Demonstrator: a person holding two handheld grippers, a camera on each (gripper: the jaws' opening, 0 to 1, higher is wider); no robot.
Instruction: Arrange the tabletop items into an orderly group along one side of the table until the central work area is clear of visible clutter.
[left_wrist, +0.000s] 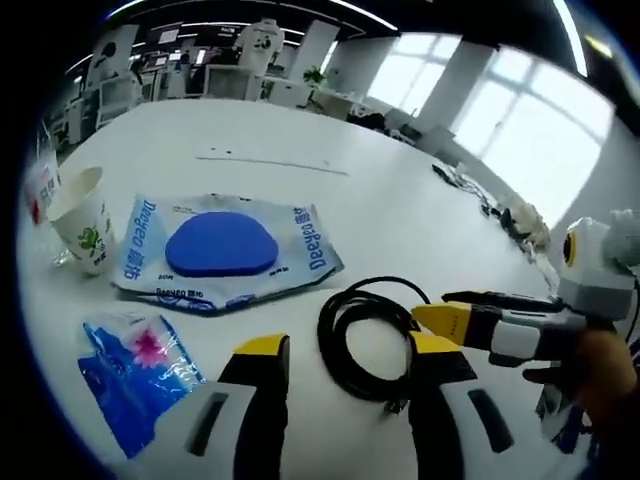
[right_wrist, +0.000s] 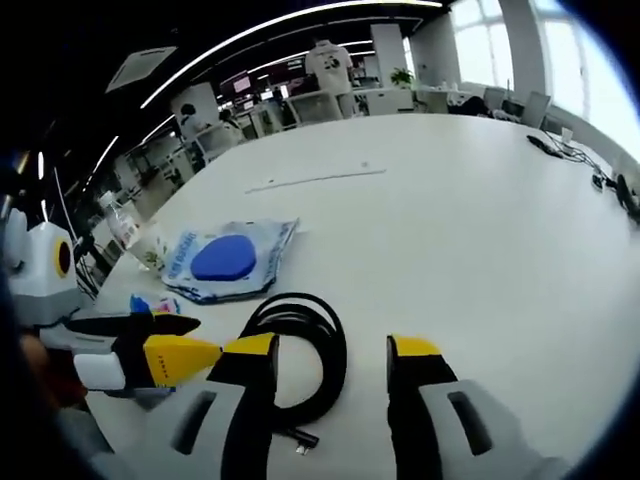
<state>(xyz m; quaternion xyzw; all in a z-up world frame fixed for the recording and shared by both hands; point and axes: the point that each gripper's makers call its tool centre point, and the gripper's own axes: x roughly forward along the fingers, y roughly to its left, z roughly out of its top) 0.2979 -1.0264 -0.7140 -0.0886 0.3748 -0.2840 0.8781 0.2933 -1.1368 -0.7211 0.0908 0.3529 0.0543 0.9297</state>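
A coiled black cable (left_wrist: 362, 342) lies on the white table (left_wrist: 300, 190), just beyond my left gripper (left_wrist: 348, 350), which is open with the coil in front of its gap. My right gripper (left_wrist: 455, 312) reaches in from the right at the coil's edge. In the right gripper view the cable (right_wrist: 305, 345) lies between the spread jaws of my right gripper (right_wrist: 333, 352), which is open, nearer the left jaw. My left gripper (right_wrist: 170, 345) enters there from the left. A blue-and-white packet with a blue pad (left_wrist: 222, 248) lies beyond the coil.
A paper cup (left_wrist: 85, 218) stands left of the packet, with another printed container (left_wrist: 40, 185) behind it. A small blue sachet with a pink flower (left_wrist: 135, 368) lies at the near left. Cables (left_wrist: 480, 195) run along the table's far right edge. Office desks stand beyond.
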